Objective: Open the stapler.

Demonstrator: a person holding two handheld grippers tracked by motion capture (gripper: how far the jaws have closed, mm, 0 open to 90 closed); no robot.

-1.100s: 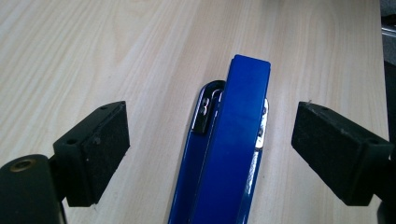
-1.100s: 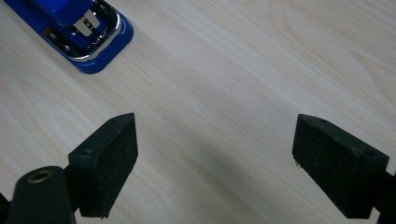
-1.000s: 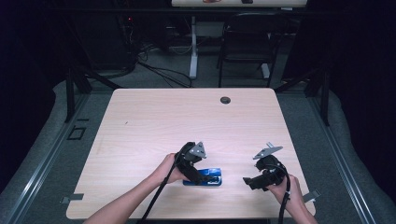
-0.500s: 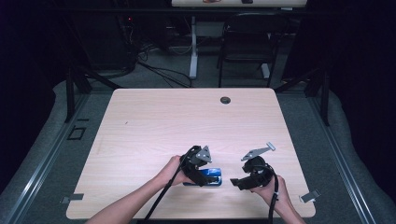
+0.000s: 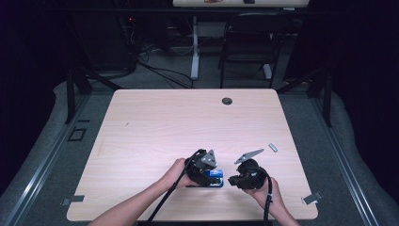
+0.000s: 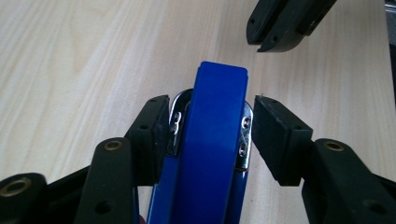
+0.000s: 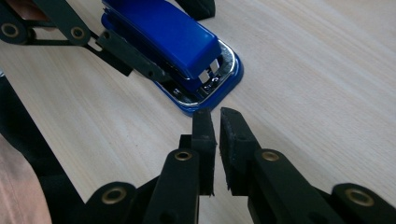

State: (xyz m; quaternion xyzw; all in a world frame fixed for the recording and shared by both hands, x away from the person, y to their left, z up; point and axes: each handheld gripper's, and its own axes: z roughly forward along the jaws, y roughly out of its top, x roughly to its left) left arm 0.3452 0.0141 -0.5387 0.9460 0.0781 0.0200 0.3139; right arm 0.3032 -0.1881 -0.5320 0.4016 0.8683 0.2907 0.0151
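A blue stapler (image 5: pixel 216 181) lies near the front edge of the wooden table (image 5: pixel 164 127). My left gripper (image 5: pixel 212 177) straddles its rear end (image 6: pixel 210 140). Its jaws have just been closing; one pad (image 6: pixel 156 126) touches the stapler's metal side, while the other pad (image 6: pixel 275 135) stands a sliver off it. My right gripper (image 5: pixel 232 181) sits just right of the stapler, pointing at its nose (image 7: pixel 205 70). Its jaws (image 7: pixel 217 121) have just been closing and are drawn together with nothing between them, tips a short way from the stapler's front.
A small grey metal piece (image 5: pixel 273 147) lies on the table toward the right edge. A black grommet (image 5: pixel 227 100) sits at the far middle. A chair (image 5: pixel 249 42) and cables stand beyond the far edge.
My right gripper has moved left toward the stapler's front and its jaws have come together. My left gripper has stayed in place while its jaws narrowed around the stapler.
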